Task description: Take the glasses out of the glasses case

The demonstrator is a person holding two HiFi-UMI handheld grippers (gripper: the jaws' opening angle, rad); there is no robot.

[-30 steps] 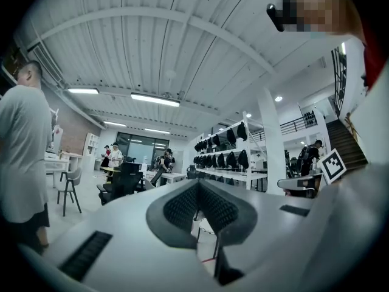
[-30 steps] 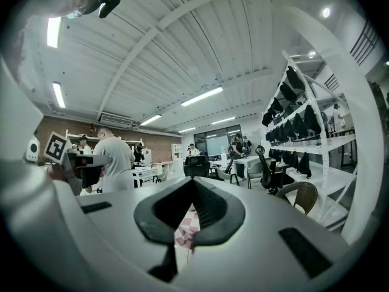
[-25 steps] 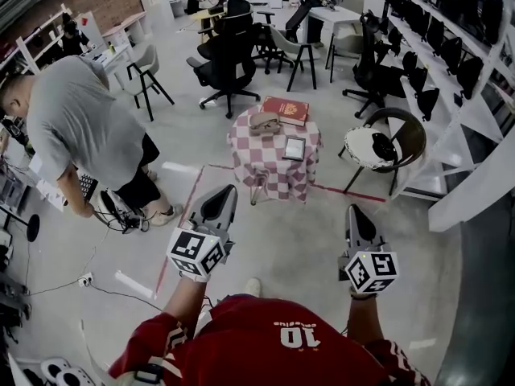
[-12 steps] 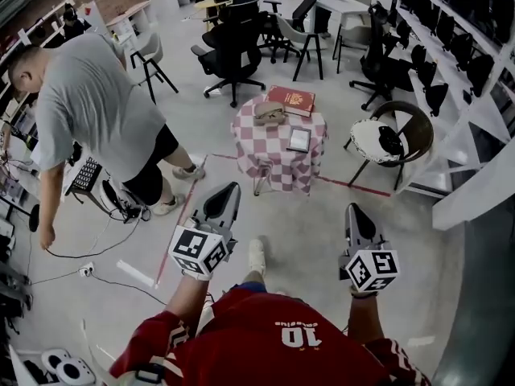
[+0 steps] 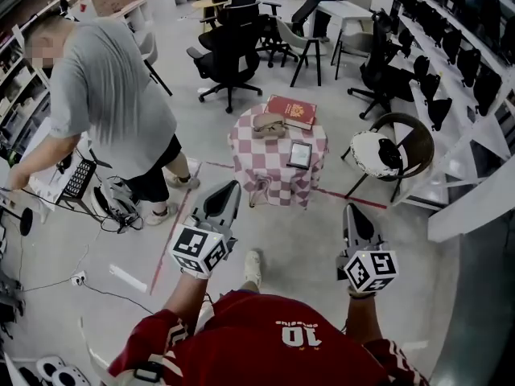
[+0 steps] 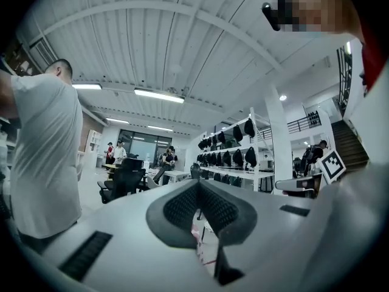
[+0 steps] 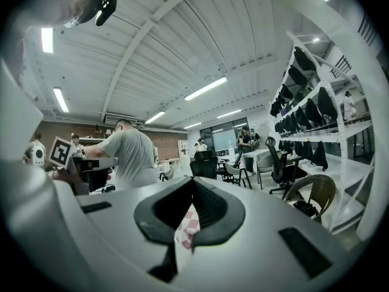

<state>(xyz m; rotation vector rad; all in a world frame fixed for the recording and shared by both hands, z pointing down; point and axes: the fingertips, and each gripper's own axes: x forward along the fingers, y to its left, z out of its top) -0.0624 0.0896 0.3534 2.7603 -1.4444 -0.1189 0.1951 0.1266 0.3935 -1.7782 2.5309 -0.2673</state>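
Red-and-white checks cover the table (image 5: 272, 161) at upper centre where the glasses case (image 5: 266, 124) lies, well apart from the left gripper (image 5: 232, 188) and right gripper (image 5: 352, 210), whose 2 claws are pressed together, empty, probably just carried during the approach.

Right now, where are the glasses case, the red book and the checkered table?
glasses case (image 5: 268, 125): head view, middle of its top.
red book (image 5: 291, 111): head view, middle of its cover.
checkered table (image 5: 272, 171): head view, front of its cloth.

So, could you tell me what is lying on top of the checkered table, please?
A glasses case, a red book and a small dark tablet. Whether the case holds glasses cannot be seen from here.
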